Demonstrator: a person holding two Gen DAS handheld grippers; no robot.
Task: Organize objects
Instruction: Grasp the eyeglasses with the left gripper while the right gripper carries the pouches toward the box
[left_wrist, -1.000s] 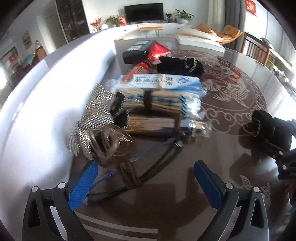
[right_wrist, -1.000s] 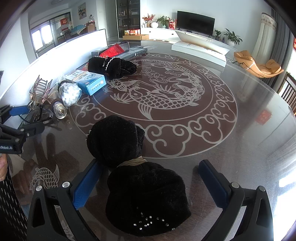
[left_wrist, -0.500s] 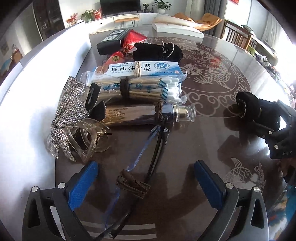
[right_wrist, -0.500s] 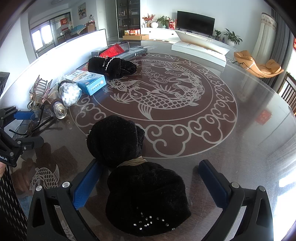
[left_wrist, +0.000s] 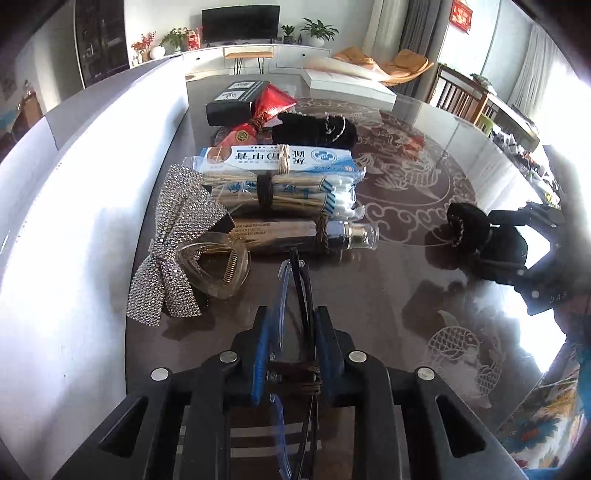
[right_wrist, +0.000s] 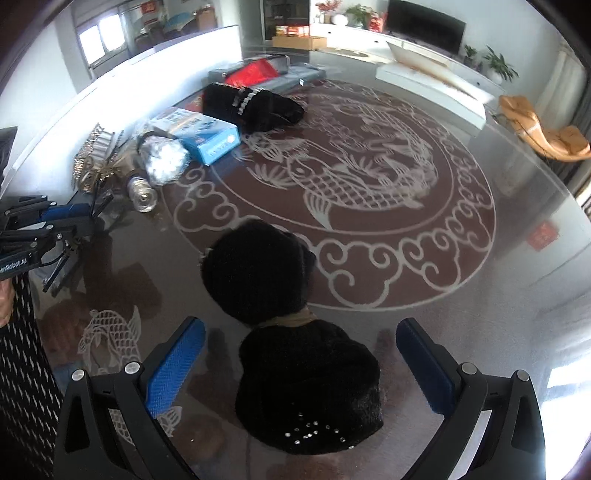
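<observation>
My left gripper (left_wrist: 290, 338) is shut on a tied bundle of blue and black glasses (left_wrist: 295, 295), whose tips reach a silver tube (left_wrist: 303, 236). Beyond lie a cotton-swab pack (left_wrist: 288, 194), a toothpaste box (left_wrist: 280, 158), a black fuzzy slipper (left_wrist: 314, 129), a rhinestone bow (left_wrist: 173, 240) and a clear hair claw (left_wrist: 212, 264). My right gripper (right_wrist: 299, 369) is open, with a tied pair of black fuzzy slippers (right_wrist: 295, 332) lying between its fingers on the glass table (right_wrist: 480, 295). The left gripper also shows at the left of the right wrist view (right_wrist: 74, 221).
A white wall (left_wrist: 74, 221) runs along the table's left edge. A black box (left_wrist: 232, 99) and red packets (left_wrist: 273, 99) lie at the far end of the row. A white board (right_wrist: 436, 74) rests across the far table. My right gripper shows at the right of the left wrist view (left_wrist: 517, 251).
My left gripper has closed on the glasses bundle, which was lying loose between its open fingers. The right gripper has barely moved, staying open around the black slippers.
</observation>
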